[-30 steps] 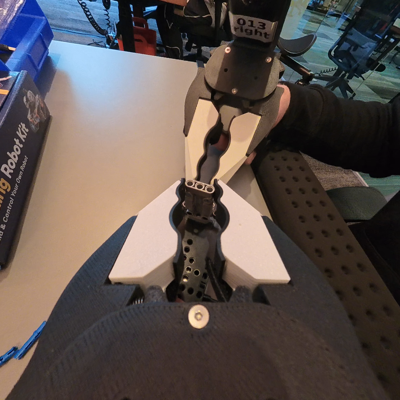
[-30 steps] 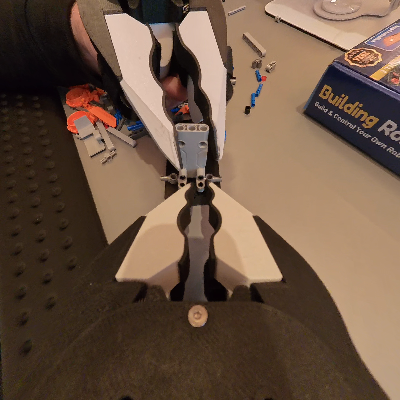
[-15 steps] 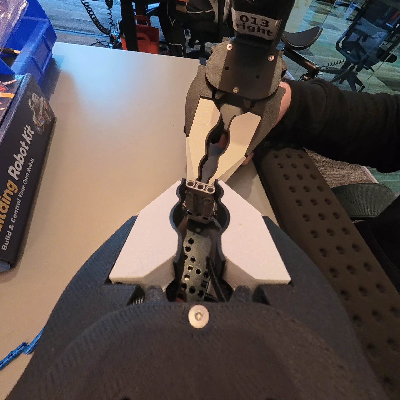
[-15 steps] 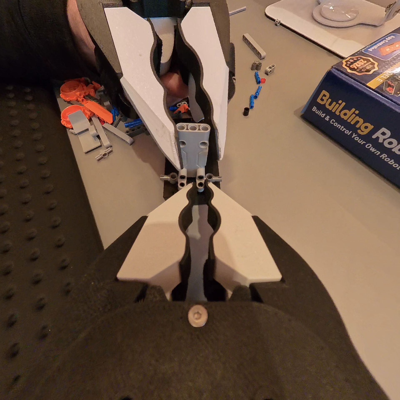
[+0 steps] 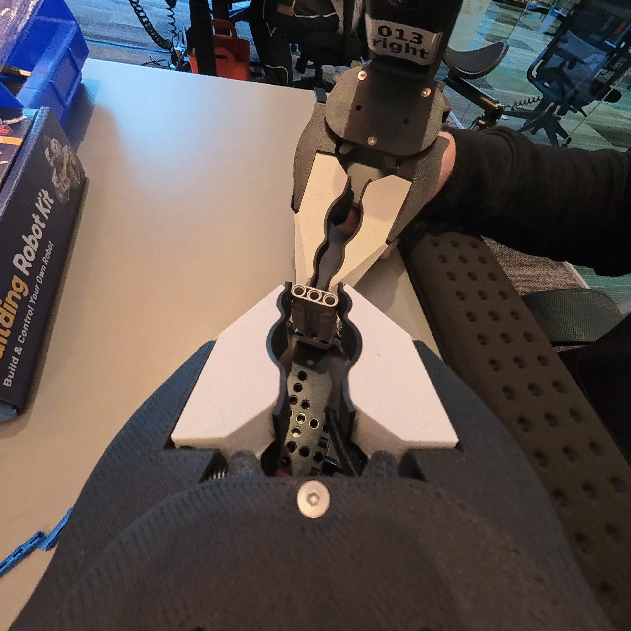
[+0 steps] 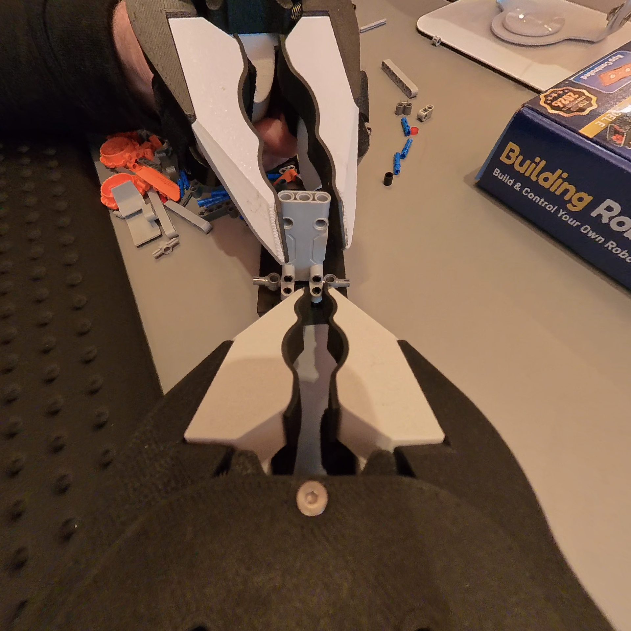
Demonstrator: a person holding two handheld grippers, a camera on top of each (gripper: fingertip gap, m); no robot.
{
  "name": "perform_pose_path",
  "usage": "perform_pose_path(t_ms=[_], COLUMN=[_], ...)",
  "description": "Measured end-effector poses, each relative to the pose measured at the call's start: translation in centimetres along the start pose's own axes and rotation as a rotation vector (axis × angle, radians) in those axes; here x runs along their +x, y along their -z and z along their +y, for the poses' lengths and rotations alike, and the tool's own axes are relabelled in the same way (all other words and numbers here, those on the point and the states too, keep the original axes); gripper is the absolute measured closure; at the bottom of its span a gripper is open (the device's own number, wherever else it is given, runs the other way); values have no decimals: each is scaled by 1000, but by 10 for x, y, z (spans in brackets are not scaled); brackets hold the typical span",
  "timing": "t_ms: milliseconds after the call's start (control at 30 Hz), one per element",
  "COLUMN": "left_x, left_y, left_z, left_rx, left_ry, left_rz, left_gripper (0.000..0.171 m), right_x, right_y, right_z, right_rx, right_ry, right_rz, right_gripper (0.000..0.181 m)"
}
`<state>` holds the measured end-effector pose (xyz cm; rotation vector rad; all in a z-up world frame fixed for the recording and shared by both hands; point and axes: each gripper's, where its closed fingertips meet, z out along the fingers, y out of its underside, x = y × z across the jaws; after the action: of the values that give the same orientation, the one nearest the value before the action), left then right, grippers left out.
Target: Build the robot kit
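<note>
My left gripper [image 5: 314, 290] is shut on a grey block [image 5: 314, 307] with three round holes in its end, and a black perforated plate [image 5: 304, 392] runs back between its fingers. In the right wrist view the left gripper [image 6: 314, 252] comes in from the top, holding the block [image 6: 304, 235] over the black plate [image 6: 265, 297]. Two small grey connectors [image 6: 317, 290] stick out of the block's near end. My right gripper [image 6: 316, 293] is closed on the right-hand connector. It also shows in the left wrist view [image 5: 322, 273], tip to tip with the left gripper.
A dark blue kit box [image 6: 563, 177] lies on the grey table [image 5: 187, 205]. A pile of orange, grey and blue parts [image 6: 143, 184] sits behind the left gripper. Loose blue pins [image 6: 404, 150], a grey beam [image 6: 399, 76], a white board [image 6: 478, 41], a black studded mat [image 6: 51, 307]. Both grippers' tips are close together, under 4 cm apart.
Both grippers have drifted slightly together over the table. The grips on the block and the connector look unchanged.
</note>
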<state>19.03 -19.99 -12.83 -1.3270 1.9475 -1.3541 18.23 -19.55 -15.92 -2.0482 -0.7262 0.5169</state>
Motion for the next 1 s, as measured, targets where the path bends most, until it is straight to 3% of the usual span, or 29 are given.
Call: perform_pose_path(t_ms=[633, 800, 1000], left_x=[-4, -1, -9], left_y=[-3, 0, 24], left_z=[-3, -10, -32], left_rx=[6, 35, 132], left_ry=[51, 38, 51], left_rz=[-1, 9, -18], left_gripper=[147, 148, 148], right_x=[1, 0, 7], right_y=[0, 3, 17], right_z=[0, -6, -23], right_rx=[20, 71, 192], right_ry=[-122, -112, -110], right_rz=[-66, -72, -42], right_gripper=[176, 174, 164])
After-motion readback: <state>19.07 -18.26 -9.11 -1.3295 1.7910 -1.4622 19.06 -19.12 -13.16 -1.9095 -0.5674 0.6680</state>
